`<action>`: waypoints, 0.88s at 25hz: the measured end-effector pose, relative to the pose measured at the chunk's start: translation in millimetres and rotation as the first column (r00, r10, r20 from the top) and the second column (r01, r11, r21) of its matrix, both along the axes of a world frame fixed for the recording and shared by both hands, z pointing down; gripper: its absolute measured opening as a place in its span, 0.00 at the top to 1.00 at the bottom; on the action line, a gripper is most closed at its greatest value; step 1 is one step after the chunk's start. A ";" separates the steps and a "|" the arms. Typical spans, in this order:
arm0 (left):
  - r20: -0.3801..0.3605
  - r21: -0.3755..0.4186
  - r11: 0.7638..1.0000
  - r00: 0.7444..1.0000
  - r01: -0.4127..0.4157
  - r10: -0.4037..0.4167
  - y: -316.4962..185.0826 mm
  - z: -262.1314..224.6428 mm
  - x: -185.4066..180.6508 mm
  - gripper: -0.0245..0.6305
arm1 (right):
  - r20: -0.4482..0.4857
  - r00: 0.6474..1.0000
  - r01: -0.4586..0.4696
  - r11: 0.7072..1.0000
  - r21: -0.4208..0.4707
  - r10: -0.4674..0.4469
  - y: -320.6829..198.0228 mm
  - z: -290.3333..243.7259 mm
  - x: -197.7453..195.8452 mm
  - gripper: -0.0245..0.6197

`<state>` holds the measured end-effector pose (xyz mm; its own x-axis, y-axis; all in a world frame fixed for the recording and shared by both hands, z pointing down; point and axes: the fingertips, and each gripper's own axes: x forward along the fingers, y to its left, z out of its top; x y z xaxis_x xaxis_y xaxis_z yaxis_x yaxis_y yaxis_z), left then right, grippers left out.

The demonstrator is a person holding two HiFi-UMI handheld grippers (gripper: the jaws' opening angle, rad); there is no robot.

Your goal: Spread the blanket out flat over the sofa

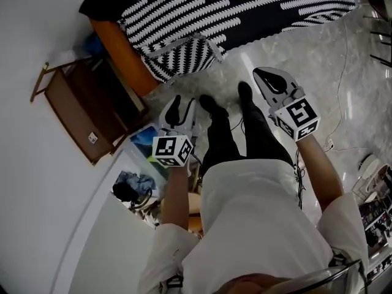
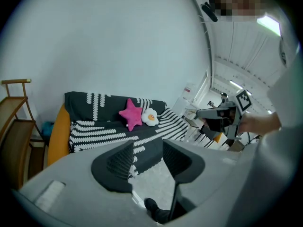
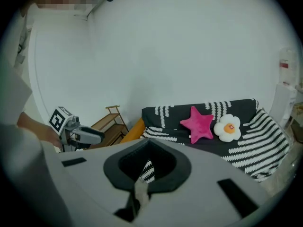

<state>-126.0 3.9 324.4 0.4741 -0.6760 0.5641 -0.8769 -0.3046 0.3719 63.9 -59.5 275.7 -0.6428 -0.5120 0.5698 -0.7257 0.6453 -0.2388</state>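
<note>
Orange sofa (image 1: 125, 57) against wall, with the black-and-white striped blanket (image 1: 245, 11) over its seat and back, one corner hanging off the front edge. Wooden rack (image 1: 73, 109) beside sofa arm. Left gripper (image 2: 147, 148) fingers apart, empty. Right gripper (image 3: 147, 143) fingers closed together, holding nothing. Neither touches blanket. Pink star pillow (image 3: 198, 123) and white flower pillow (image 3: 229, 127) touching on seat.

I see bare floor (image 1: 288, 54) in front of the sofa (image 1: 125, 57), open to pass. Left of the sofa a rack (image 1: 76, 112) blocks the way. A star cushion (image 2: 131, 113) and a flower cushion (image 2: 150, 117) stand against the sofa's back.
</note>
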 end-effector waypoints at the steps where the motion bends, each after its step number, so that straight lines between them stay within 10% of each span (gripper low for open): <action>1: 0.001 -0.003 1.000 1.000 -0.008 0.008 -4.0 11.1 3.3 0.67 | -0.003 1.000 -0.007 1.000 -0.005 0.007 -0.9 9.7 2.8 0.97; 22: 0.042 -0.170 0.984 0.997 -0.052 0.060 -65.2 307.3 70.6 0.65 | -0.017 1.000 0.019 0.987 -0.163 -0.022 -4.7 265.2 48.1 0.97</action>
<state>-55.4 -61.3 631.7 0.4791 -0.5422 0.6902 -0.8777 -0.2906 0.3810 112.1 -64.2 540.9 -0.6409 -0.3985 0.6560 -0.7179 0.6138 -0.3285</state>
